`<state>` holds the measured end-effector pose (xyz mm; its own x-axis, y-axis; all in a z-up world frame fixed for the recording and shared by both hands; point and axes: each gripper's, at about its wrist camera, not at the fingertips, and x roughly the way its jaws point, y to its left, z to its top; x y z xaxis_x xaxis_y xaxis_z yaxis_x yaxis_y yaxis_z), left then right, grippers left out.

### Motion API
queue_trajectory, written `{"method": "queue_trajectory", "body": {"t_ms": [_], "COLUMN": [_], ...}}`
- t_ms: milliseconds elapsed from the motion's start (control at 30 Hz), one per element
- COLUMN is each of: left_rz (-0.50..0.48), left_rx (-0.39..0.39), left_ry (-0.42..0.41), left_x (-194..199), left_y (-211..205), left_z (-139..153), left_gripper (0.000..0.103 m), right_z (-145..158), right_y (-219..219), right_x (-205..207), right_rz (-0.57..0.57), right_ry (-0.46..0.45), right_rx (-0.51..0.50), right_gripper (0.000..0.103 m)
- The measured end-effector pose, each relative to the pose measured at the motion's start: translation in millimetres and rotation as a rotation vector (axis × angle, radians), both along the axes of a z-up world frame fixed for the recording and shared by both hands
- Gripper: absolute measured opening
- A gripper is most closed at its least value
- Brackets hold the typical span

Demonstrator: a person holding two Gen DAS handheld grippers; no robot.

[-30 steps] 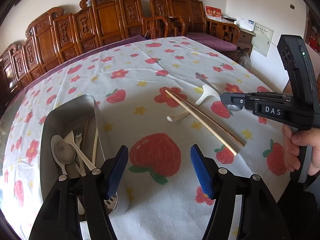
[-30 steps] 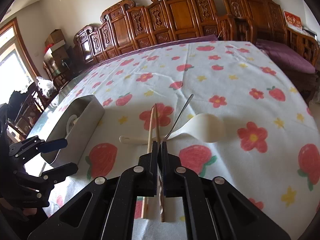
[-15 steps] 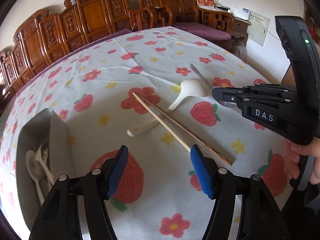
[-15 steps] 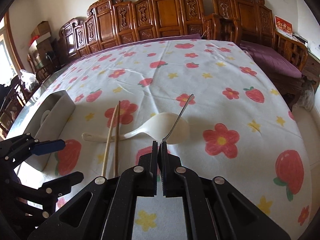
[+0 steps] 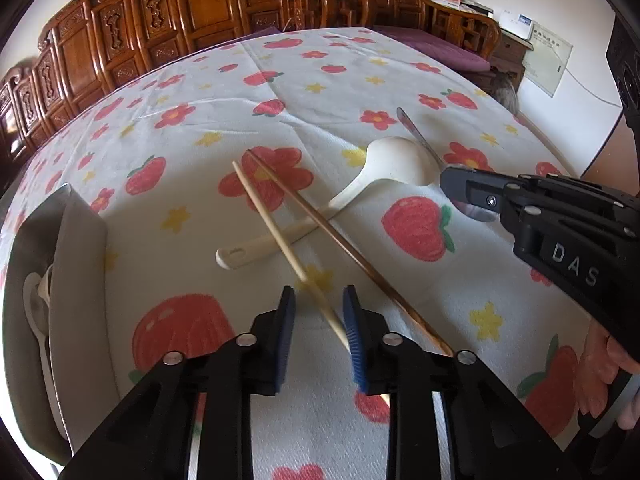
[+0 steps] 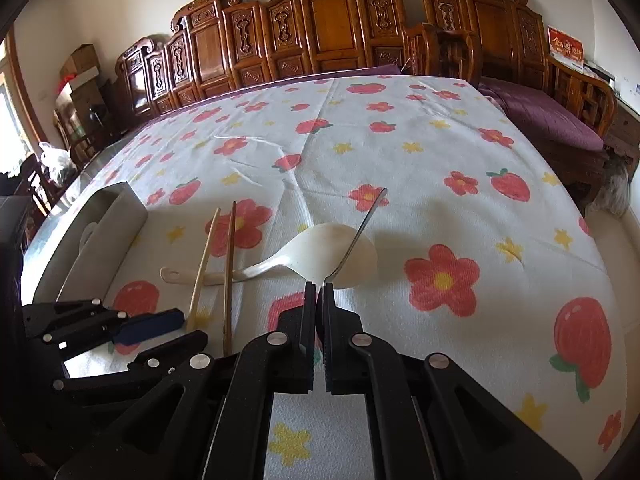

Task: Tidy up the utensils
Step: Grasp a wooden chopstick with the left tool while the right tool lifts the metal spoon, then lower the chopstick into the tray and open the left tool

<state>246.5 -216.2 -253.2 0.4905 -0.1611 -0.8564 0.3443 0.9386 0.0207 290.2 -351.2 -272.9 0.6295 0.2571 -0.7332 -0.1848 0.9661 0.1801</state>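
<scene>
In the left wrist view we count two chopsticks, one pale (image 5: 280, 236) and one dark (image 5: 352, 256), crossing a white ladle (image 5: 400, 160) at centre. Our left gripper (image 5: 319, 320) is closing its blue fingers around the pale one, which touches the right pad. A steel tray (image 5: 76, 240) sits at left.

In the right wrist view, our right gripper (image 6: 319, 296) has its fingers clamped on one metal spoon (image 6: 360, 232), lower centre, over the strawberry-print worktop (image 6: 440, 152).

1. The pale chopstick (image 5: 280, 236) blurred near the left gripper's (image 5: 319, 322) closing pads.
2. The metal spoon's (image 6: 356, 236) bowl hid behind the right gripper (image 6: 319, 300).
3. The tray (image 5: 76, 264) was cut off at the frame's edge.
</scene>
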Motion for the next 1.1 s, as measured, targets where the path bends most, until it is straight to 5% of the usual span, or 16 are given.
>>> {"method": "queue_trajectory", "body": {"t_ms": [133,500,1100], "left_rz": [0.023,0.081,0.094], "left_rx": [0.019,0.024,-0.009], "left_ry": [0.017,0.024,-0.095], "left_x": [-5,-30,-68], "left_y": [8,51,108], "left_z": [1,16,87], "left_gripper": [0.005,0.004,0.005], "right_z": [1,1,21], "right_y": [2,22,50], "right_x": [-1,-4,-36], "right_rz": [0.002,0.052,0.098], "right_ry": [-0.001,-0.002,-0.009], "right_rx": [0.017,-0.033,0.039], "right_gripper": [0.004,0.004,0.004]}}
